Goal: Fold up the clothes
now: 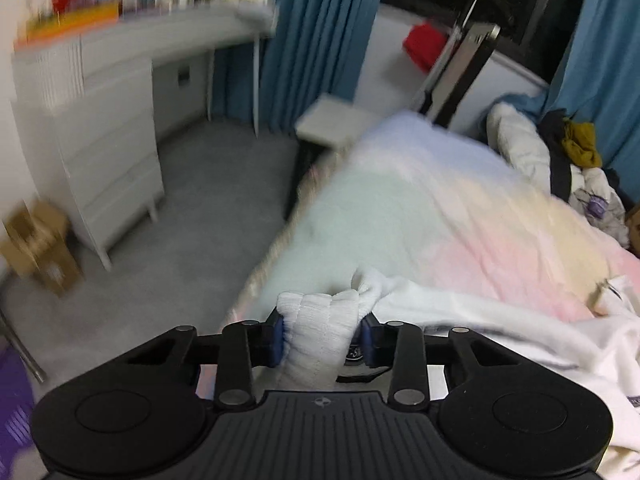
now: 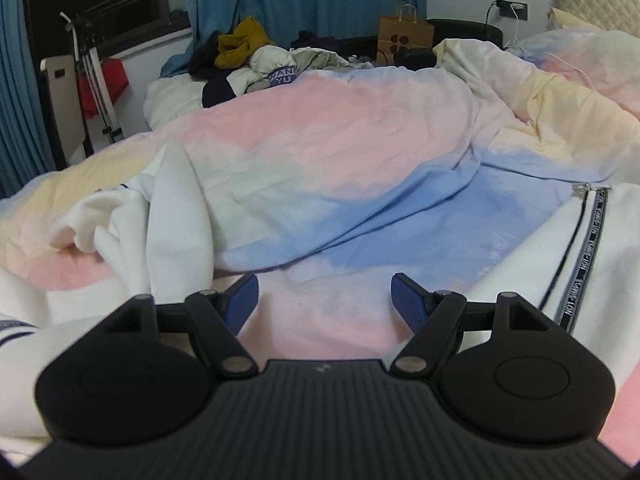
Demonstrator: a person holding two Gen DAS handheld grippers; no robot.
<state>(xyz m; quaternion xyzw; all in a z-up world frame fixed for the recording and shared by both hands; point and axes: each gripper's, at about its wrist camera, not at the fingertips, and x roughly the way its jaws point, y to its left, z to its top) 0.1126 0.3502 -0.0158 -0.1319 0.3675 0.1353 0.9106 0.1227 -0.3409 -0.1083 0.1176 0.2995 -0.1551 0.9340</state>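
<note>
Across the pastel duvet (image 2: pixel 320 140), left tongs (image 1: pixel 320 334) pinch the white garment's ribbed cuff (image 1: pixel 316 320) pointing forward; right tongs (image 2: pixel 324 296) gape empty.

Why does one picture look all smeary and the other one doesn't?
Left wrist view: the dresser and blue curtains are streaked with motion blur, while the left gripper and the white ribbed cuff it clamps stay sharp. Right wrist view: crisp throughout, the pastel duvet and open right gripper clear; edges bend from the fisheye lens.
</note>
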